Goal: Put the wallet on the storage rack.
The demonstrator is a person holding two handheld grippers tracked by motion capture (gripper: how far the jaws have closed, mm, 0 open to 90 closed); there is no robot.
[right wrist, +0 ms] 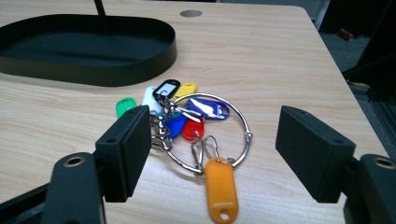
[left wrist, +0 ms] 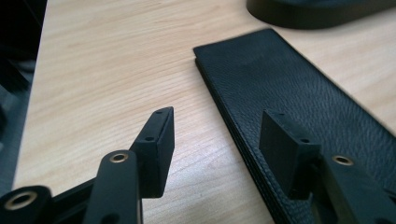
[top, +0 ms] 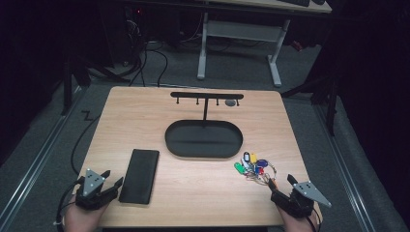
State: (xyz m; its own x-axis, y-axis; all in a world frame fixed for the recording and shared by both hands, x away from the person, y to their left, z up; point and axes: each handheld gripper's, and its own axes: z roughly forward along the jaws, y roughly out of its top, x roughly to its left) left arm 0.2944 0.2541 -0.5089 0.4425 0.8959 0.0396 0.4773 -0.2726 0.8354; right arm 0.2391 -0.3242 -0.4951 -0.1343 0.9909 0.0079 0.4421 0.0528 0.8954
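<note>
A black leather wallet [top: 140,175] lies flat at the table's front left. Beside its near left corner my left gripper [top: 112,178] stands open; in the left gripper view [left wrist: 217,130] one jaw hangs over the wallet [left wrist: 299,93] and the other over bare wood. A key ring with several coloured tags [top: 255,166] lies at the front right. My right gripper [top: 282,181] is open just in front of it, and the right gripper view [right wrist: 212,133] shows the ring and tags [right wrist: 196,121] lying between and beyond the jaws, not gripped.
A black oval tray [top: 171,140] sits mid-table, with a T-shaped hook stand [top: 207,95] rising from its back. A round cable hole [top: 231,102] is behind it. The table's right edge is close to the right gripper. A white desk frame [top: 241,34] stands beyond the table.
</note>
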